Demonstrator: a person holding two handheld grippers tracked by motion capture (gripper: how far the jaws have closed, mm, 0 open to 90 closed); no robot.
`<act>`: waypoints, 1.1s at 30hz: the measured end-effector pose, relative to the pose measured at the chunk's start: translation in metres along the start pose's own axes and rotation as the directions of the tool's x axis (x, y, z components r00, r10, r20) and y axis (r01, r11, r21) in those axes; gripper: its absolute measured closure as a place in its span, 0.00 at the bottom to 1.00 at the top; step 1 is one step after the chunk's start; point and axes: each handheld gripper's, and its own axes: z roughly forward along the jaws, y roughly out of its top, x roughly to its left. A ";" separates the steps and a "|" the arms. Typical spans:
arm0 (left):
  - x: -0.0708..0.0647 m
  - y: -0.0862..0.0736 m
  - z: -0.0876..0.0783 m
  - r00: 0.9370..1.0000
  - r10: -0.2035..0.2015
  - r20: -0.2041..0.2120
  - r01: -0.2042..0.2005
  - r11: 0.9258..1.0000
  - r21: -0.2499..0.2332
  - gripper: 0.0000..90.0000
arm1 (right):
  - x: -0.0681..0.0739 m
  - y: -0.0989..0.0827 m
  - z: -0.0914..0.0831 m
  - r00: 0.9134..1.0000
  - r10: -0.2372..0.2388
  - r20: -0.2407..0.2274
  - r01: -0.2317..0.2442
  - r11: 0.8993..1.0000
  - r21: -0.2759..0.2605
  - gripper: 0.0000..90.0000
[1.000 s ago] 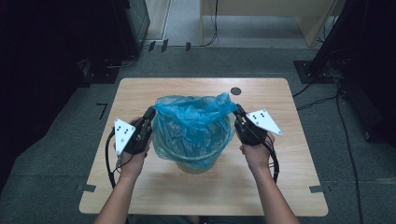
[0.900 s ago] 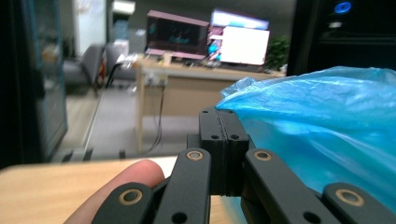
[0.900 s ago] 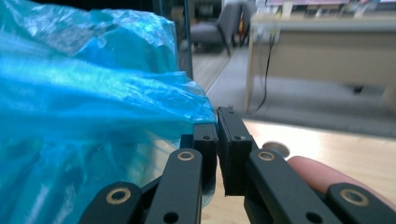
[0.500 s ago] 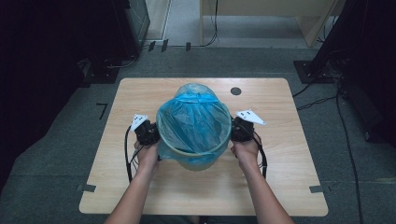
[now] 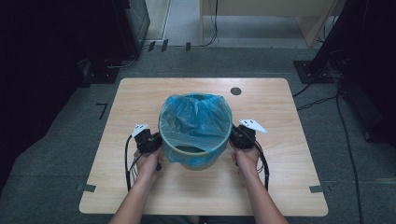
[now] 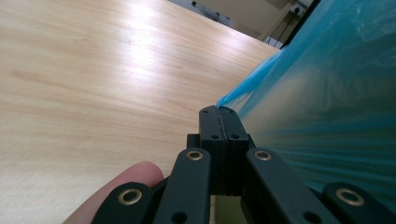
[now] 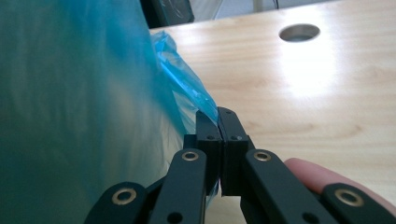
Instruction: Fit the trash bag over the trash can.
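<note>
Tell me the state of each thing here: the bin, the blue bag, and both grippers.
Bin: upright on the table, lined.
Blue bag: inside the bin, edge folded down over the rim.
Left gripper: shut, pinching the bag's edge.
Right gripper: shut, pinching the bag's edge.

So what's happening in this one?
A person is lining a bin on a wooden table with a blue bag. The left tongs and right tongs each pinch the bag's edge, one on each side. The bag is folded over the rim and partway down the outside.
</note>
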 end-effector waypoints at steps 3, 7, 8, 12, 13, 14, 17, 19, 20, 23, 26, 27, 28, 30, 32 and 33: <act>0.005 -0.002 -0.007 1.000 0.015 -0.003 -0.015 0.999 -0.039 0.98 | -0.002 -0.006 -0.004 1.000 -0.010 0.003 0.010 1.000 -0.005 1.00; 0.009 -0.003 -0.023 1.000 0.028 0.000 -0.028 0.991 -0.134 0.65 | -0.004 -0.011 -0.011 1.000 -0.028 0.001 0.028 0.999 -0.039 1.00; 0.010 -0.002 -0.030 0.999 0.034 0.006 -0.033 0.987 -0.156 0.60 | -0.004 -0.012 -0.014 1.000 -0.030 0.006 0.030 0.998 -0.047 1.00; 0.009 0.002 -0.053 0.997 0.061 0.037 -0.050 0.970 -0.239 0.53 | -0.007 -0.012 -0.021 0.999 -0.035 0.015 0.036 0.996 -0.078 1.00; 0.008 0.003 -0.059 0.997 0.074 0.035 -0.062 0.964 -0.257 0.51 | -0.007 -0.011 -0.022 0.999 -0.038 0.018 0.039 0.996 -0.084 1.00; 0.007 0.003 -0.064 0.996 0.090 0.019 -0.081 0.957 -0.279 0.50 | -0.007 -0.011 -0.024 0.999 -0.042 0.019 0.044 0.995 -0.092 1.00; 0.002 0.002 -0.079 0.990 0.143 -0.013 -0.140 0.933 -0.331 0.49 | -0.006 -0.010 -0.027 0.999 -0.044 0.013 0.045 0.993 -0.109 1.00; -0.004 0.001 -0.087 0.983 0.182 -0.020 -0.177 0.914 -0.365 0.48 | -0.005 -0.011 -0.029 0.999 -0.049 0.014 0.050 0.992 -0.114 1.00; -0.008 0.000 -0.092 0.979 0.203 -0.025 -0.197 0.902 -0.385 0.47 | -0.005 -0.011 -0.029 0.999 -0.049 0.013 0.050 0.992 -0.116 1.00; -0.025 -0.006 -0.104 0.955 0.289 -0.064 -0.285 0.843 -0.456 0.44 | -0.004 -0.011 -0.029 0.999 -0.049 0.013 0.050 0.992 -0.115 1.00; -0.041 -0.013 -0.113 0.931 0.360 -0.066 -0.343 0.795 -0.501 0.37 | -0.003 -0.011 -0.029 0.999 -0.052 0.015 0.054 0.992 -0.118 1.00; -0.045 -0.016 -0.116 0.926 0.372 -0.063 -0.349 0.781 -0.518 0.36 | -0.003 -0.011 -0.029 0.998 -0.053 0.017 0.055 0.991 -0.118 1.00; -0.048 -0.017 -0.119 0.925 0.376 -0.052 -0.344 0.773 -0.534 0.34 | -0.002 -0.011 -0.029 0.998 -0.054 0.019 0.056 0.991 -0.118 1.00; -0.052 -0.020 -0.125 0.931 0.365 -0.015 -0.311 0.769 -0.559 0.33 | -0.002 -0.011 -0.030 0.998 -0.056 0.020 0.058 0.991 -0.119 1.00; -0.057 -0.024 -0.130 0.928 0.373 0.020 -0.294 0.762 -0.577 0.30 | -0.002 -0.011 -0.030 0.998 -0.058 0.021 0.060 0.991 -0.118 1.00; -0.059 -0.027 -0.131 0.920 0.391 0.024 -0.307 0.758 -0.576 0.29 | -0.002 -0.011 -0.031 0.998 -0.059 0.022 0.062 0.991 -0.119 1.00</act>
